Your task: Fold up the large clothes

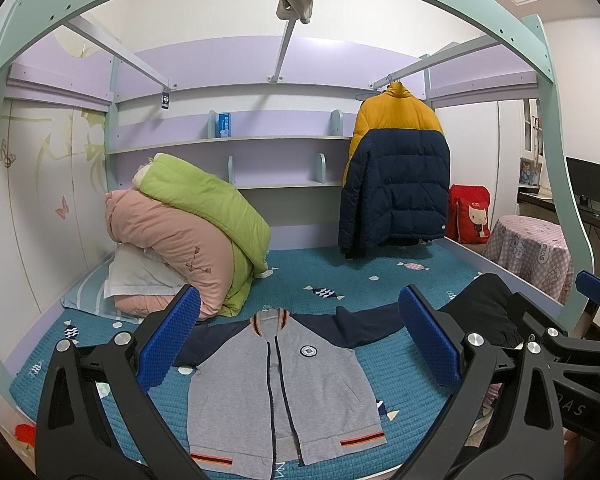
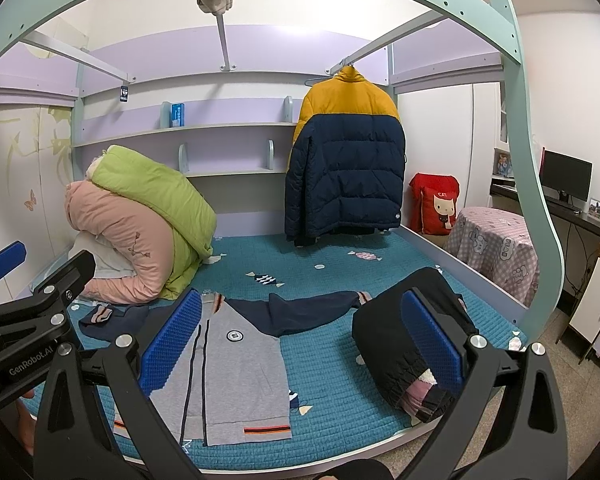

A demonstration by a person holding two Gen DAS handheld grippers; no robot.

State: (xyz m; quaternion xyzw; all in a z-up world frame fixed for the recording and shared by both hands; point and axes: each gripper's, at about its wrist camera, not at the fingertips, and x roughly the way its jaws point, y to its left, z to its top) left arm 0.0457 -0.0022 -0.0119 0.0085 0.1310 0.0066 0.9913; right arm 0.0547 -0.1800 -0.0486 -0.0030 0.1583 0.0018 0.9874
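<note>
I see my left gripper (image 1: 300, 340) held up above the near edge of the bed, pointing straight across it toward the far wall. Its two blue bumpy pads (image 1: 171, 336) are spread wide apart and hold nothing. My right gripper (image 2: 300, 340) sits just to the right of it, level with it and pointing the same way. Its pads (image 2: 432, 340) are wide apart too, and nothing is between them.

The grey zip-up jacket with dark blue sleeves and orange stripes (image 1: 284, 384) lies flat on the teal quilted bed cover with little fish on it (image 1: 340, 276). It is face up, with the collar toward the far side and the hem near me. Its sleeves stretch out to the left and right. From the left wrist camera the jacket sits right between the pads. From the right wrist camera it sits more to the left.

A bunched black piece of clothing with a pink lining (image 2: 404, 344) lies on the near right part of the bed, just beside the jacket's right sleeve.

Far to the left, a green quilt (image 1: 204, 204) rests on top of a pink quilt (image 1: 168, 244). A yellow and navy puffy coat (image 1: 396, 172) hangs at the far right.
</note>
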